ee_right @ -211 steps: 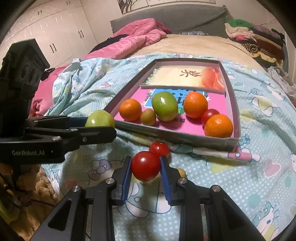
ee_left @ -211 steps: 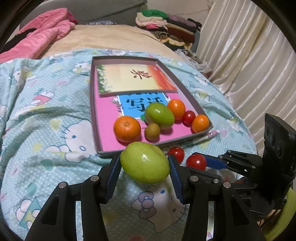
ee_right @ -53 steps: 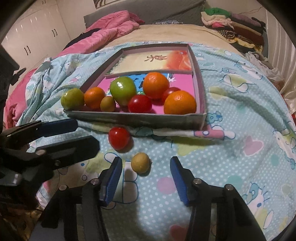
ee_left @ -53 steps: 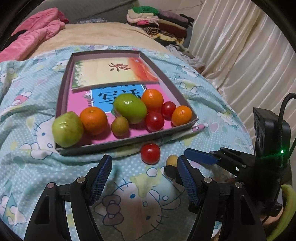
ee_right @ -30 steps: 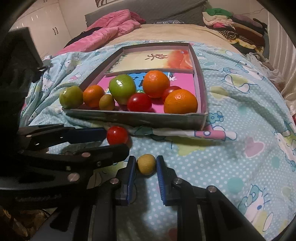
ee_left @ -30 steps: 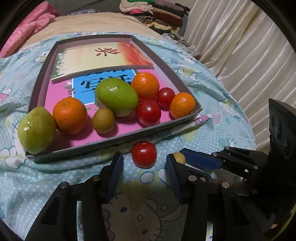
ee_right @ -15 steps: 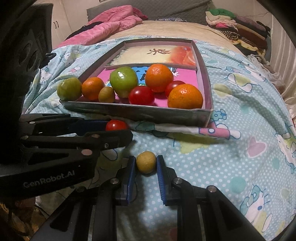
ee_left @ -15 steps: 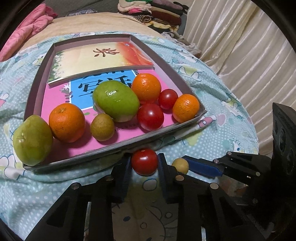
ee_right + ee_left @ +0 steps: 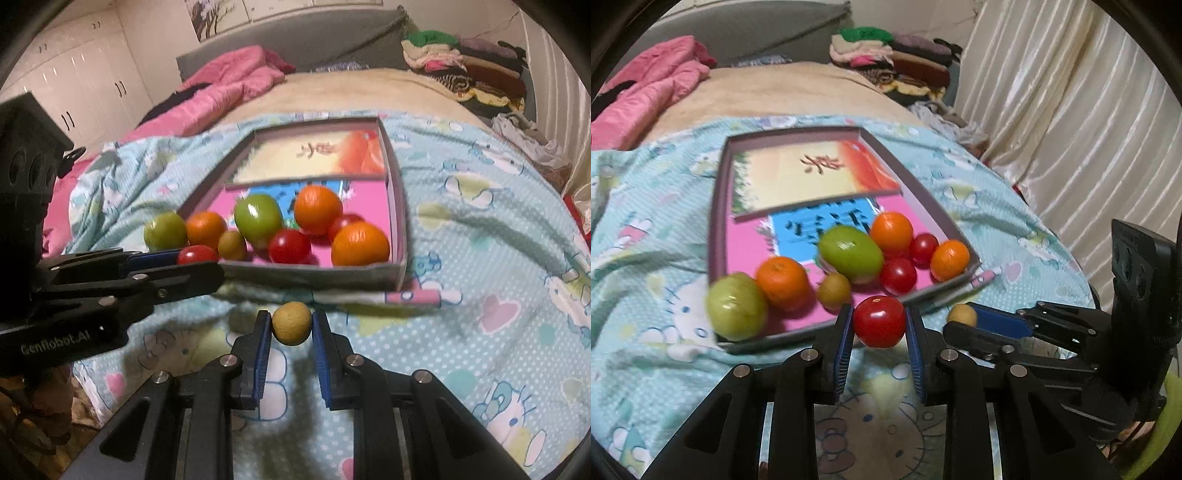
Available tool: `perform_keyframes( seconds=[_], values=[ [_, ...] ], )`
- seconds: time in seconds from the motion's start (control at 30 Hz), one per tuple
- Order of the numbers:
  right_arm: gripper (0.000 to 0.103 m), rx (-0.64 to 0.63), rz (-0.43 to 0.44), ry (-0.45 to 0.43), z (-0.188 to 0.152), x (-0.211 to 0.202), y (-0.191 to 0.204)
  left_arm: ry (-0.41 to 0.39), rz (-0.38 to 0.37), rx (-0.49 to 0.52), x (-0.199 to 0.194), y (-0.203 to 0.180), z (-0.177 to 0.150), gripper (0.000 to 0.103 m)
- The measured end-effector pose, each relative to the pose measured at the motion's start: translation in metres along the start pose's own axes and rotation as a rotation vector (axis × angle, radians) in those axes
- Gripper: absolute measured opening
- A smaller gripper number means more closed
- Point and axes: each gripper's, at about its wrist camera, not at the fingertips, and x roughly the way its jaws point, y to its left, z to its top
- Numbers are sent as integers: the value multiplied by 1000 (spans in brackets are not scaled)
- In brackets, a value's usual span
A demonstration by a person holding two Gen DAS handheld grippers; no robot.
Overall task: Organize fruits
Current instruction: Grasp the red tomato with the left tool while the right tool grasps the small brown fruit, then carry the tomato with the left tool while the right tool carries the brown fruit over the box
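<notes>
My left gripper [image 9: 879, 328] is shut on a red tomato [image 9: 879, 326], held a little above the bedspread in front of the shallow grey box [image 9: 718, 236]. My right gripper [image 9: 291, 326] is shut on a small yellow-brown round fruit [image 9: 291, 323], also lifted off the cloth. That fruit [image 9: 961, 314] shows between the right gripper's fingers in the left wrist view. Inside the box lie several fruits: a green one at the near left corner [image 9: 737, 310], oranges [image 9: 783, 282], a larger green fruit [image 9: 849, 253] and red tomatoes [image 9: 897, 275].
The box [image 9: 400, 221] rests on a light blue cartoon-print bedspread [image 9: 498, 295] over a bed. A pink quilt [image 9: 229, 88] and stacked clothes [image 9: 461, 62] lie at the far end. Cream curtains [image 9: 1071, 129] hang on the right, white wardrobes [image 9: 74, 85] on the left.
My left gripper closed on the red tomato and lifted it off the bedspread. My right gripper, shut on the small yellow-brown fruit throughout, has risen slightly with it.
</notes>
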Motion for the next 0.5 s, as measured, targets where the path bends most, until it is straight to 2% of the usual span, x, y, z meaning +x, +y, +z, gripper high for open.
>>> perform_keyframes(
  seconds=[0.27,0.5],
  values=[
    [23,-5,23,-114,13,-18,4,-59,39,-39,-14,15,7,28],
    [23,-39,4,-152,26,-16,9,-70,72,-9,-10,11,11,28]
  ],
)
